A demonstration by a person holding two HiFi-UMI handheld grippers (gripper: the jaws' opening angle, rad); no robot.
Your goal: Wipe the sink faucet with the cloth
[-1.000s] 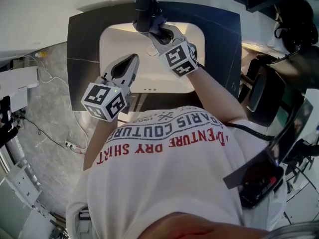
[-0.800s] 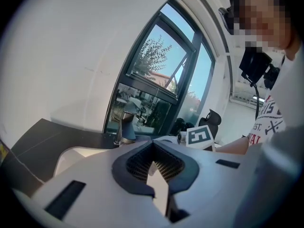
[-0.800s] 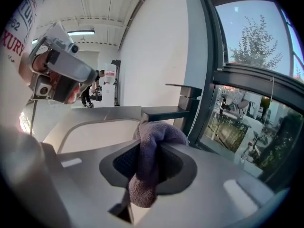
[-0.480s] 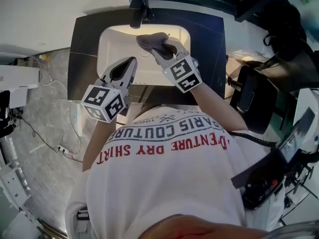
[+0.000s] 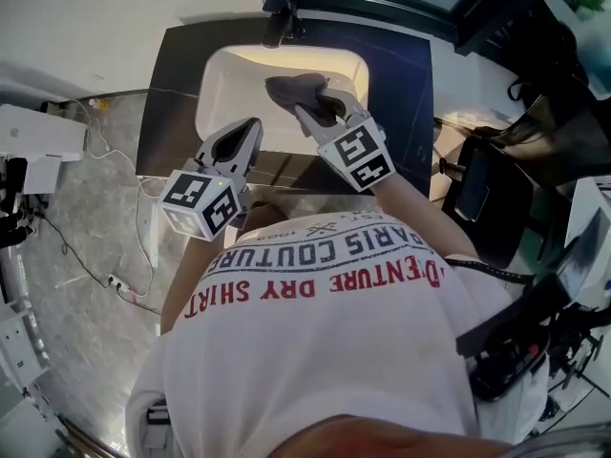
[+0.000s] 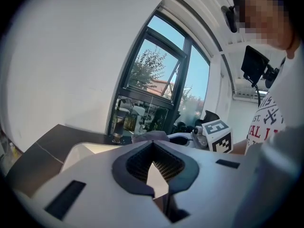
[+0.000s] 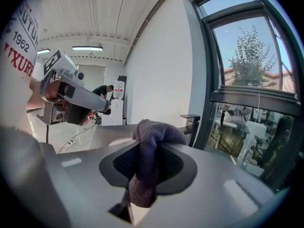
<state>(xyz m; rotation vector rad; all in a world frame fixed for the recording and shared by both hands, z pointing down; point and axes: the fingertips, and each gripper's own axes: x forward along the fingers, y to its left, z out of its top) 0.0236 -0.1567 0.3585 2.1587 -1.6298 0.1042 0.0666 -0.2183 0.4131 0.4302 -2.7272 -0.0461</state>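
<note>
A dark faucet (image 5: 280, 22) stands at the back rim of the white sink (image 5: 221, 89), which is set in a dark countertop (image 5: 167, 103). My right gripper (image 5: 310, 105) hangs over the basin, a short way in front of the faucet, shut on a grey cloth (image 5: 294, 91). In the right gripper view the cloth (image 7: 147, 170) bunches between the jaws, with the faucet (image 7: 191, 122) beyond it. My left gripper (image 5: 239, 139) hovers over the sink's near left rim, its jaws shut with nothing between them. The left gripper view shows the faucet (image 6: 116, 127) and the cloth (image 6: 149, 137) ahead.
A large window (image 7: 251, 94) runs behind the countertop. To the right stand a black chair and equipment (image 5: 496, 189). Cables (image 5: 115, 280) trail over the grey floor at left, near a white box (image 5: 38, 132). A white wall borders the sink's left side.
My right gripper has drawn back from the faucet with the cloth and now hangs over the basin. The left gripper has stayed about where it was.
</note>
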